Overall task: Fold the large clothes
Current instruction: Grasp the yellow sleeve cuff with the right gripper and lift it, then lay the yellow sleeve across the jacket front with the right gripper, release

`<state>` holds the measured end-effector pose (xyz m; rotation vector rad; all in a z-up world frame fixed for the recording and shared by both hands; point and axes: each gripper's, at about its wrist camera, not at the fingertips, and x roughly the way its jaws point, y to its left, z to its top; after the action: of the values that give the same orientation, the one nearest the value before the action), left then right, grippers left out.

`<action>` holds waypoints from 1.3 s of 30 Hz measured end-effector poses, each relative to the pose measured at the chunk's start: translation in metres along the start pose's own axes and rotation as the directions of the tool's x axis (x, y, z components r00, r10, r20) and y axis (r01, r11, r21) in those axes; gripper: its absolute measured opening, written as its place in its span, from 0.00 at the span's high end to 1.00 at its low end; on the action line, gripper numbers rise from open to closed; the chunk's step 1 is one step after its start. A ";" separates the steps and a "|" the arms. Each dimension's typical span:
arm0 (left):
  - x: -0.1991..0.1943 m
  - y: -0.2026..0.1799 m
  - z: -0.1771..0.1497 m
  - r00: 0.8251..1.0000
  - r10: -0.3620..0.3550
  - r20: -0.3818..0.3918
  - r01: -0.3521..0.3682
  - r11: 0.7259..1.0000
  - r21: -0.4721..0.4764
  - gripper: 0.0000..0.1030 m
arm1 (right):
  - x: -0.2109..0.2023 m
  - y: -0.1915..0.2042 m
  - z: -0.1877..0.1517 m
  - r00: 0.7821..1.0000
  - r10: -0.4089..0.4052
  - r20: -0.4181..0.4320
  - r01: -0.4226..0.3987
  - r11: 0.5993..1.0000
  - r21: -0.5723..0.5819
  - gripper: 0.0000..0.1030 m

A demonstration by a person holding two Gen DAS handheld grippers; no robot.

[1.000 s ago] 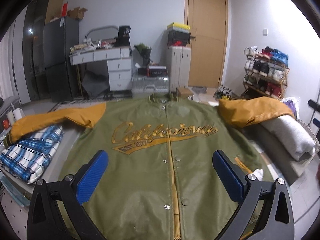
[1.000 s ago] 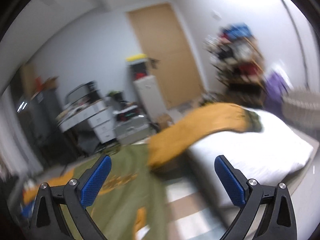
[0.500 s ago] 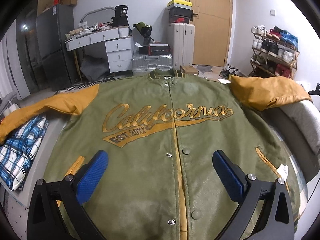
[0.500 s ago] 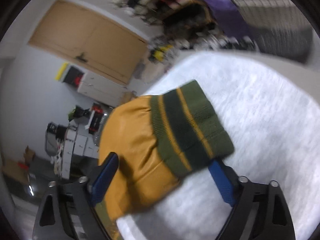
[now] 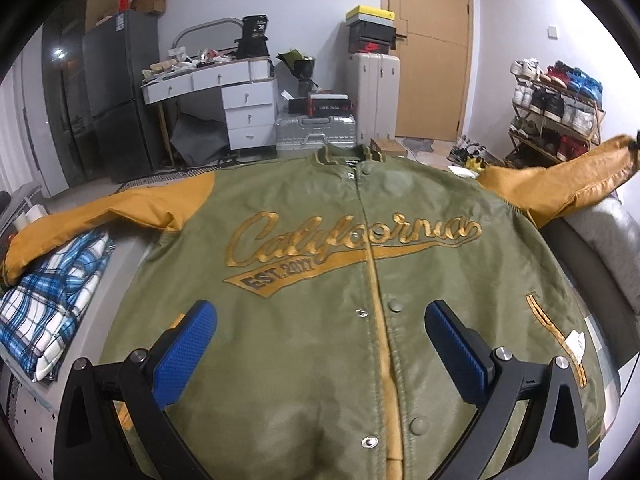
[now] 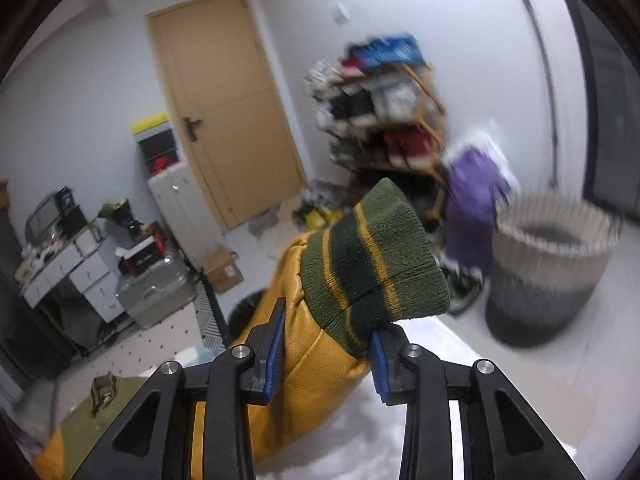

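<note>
We have the olive-green varsity jacket with mustard-yellow leather sleeves (image 5: 340,280) lying front-up and snapped shut on the bed. Our left gripper (image 5: 320,344) hovers over its lower front, blue pads spread wide with nothing between them. Our right gripper (image 6: 326,350) has jaws closing, pinching the yellow sleeve end just below its striped green knit cuff (image 6: 372,268), lifted above the white bedding (image 6: 480,400).
</note>
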<state>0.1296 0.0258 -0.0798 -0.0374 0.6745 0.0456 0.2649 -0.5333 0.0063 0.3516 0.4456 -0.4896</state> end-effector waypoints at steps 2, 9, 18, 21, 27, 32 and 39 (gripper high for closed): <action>-0.004 0.010 -0.001 1.000 0.006 0.010 -0.005 1.000 -0.022 0.01 | -0.020 0.041 0.001 0.998 0.056 0.038 -0.054 0.997 -0.056 0.66; -0.013 0.043 -0.005 0.998 0.050 0.034 -0.047 0.995 -0.087 0.01 | -0.088 0.206 -0.034 0.926 0.375 0.041 -0.357 0.906 -0.226 0.67; -0.025 0.084 -0.020 0.993 0.115 0.033 -0.108 0.980 -0.167 0.01 | -0.089 0.438 -0.181 0.749 0.606 -0.266 -0.661 0.663 -0.352 0.67; -0.027 0.094 -0.024 0.992 0.126 0.018 -0.121 0.978 -0.172 0.01 | -0.048 0.499 -0.258 0.722 0.537 -0.436 -0.682 0.658 -0.318 0.72; -0.026 0.111 -0.027 0.981 0.193 0.011 -0.189 0.968 -0.165 0.01 | -0.015 0.564 -0.387 0.491 0.499 -0.714 -0.822 0.537 -0.189 0.79; -0.006 0.120 -0.026 0.982 0.186 -0.020 -0.186 0.962 -0.200 0.01 | -0.044 0.528 -0.359 0.512 0.532 -0.674 -0.844 0.459 -0.279 0.56; 0.010 0.109 -0.005 0.991 0.133 -0.014 -0.134 0.978 -0.163 0.01 | 0.022 0.420 -0.283 0.790 0.285 -0.543 -0.555 0.710 -0.435 0.32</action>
<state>0.1281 0.1346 -0.0924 -0.1502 0.6749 0.2302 0.4088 -0.0737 -0.1535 -0.0441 0.9035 0.2223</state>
